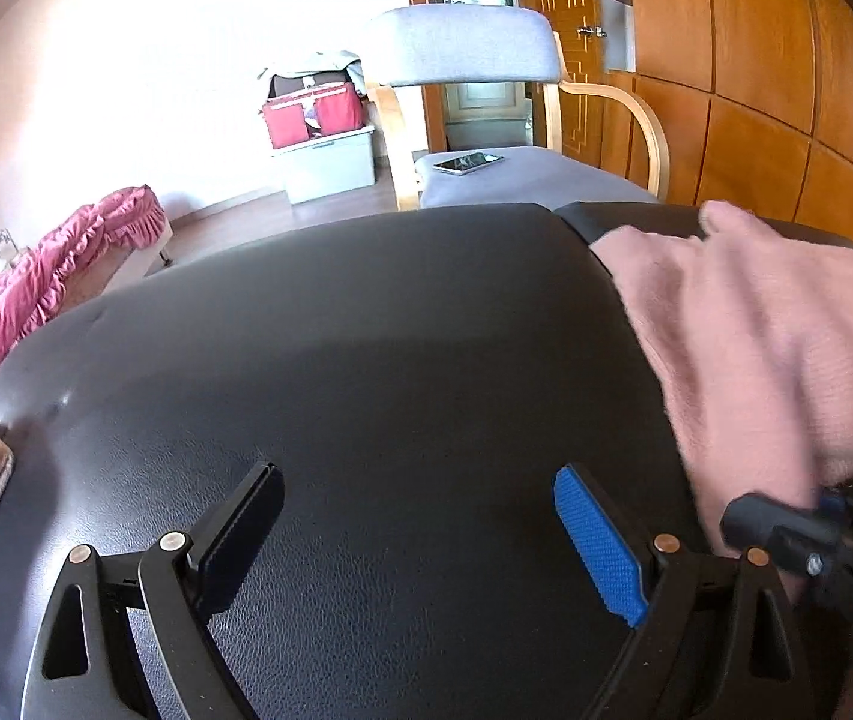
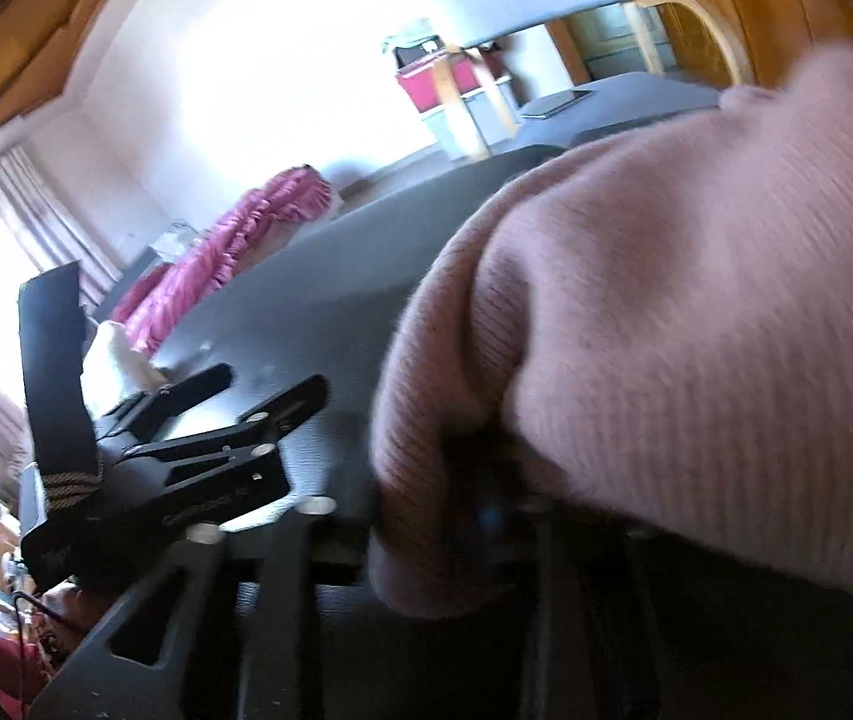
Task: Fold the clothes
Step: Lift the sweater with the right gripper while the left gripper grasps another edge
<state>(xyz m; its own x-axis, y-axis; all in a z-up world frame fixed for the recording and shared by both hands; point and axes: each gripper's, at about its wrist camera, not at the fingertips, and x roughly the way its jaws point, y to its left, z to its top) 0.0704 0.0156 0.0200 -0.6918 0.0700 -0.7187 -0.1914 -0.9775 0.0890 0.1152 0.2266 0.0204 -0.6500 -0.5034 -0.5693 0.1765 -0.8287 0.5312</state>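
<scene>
On the black table [image 1: 366, 360], right side, lies a pink sweater [image 1: 774, 348], bunched, part draped over the right gripper [image 2: 486, 516]. Its fingers are hidden under the knit; cannot tell if they grip it. Left gripper [image 1: 420, 540] hovers over bare table, fingers wide apart, empty. Step judged: early, garment not yet spread. Next move calls for catching an edge and laying it flat. No legible writing or labels.

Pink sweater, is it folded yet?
Not yet. No finished fold shows: the pink sweater lies bunched on the black table. In hand: the sweater drapes over the right gripper; whether it is pinched is hidden. The left gripper is open and empty. Still left: spreading and folding it.
</scene>
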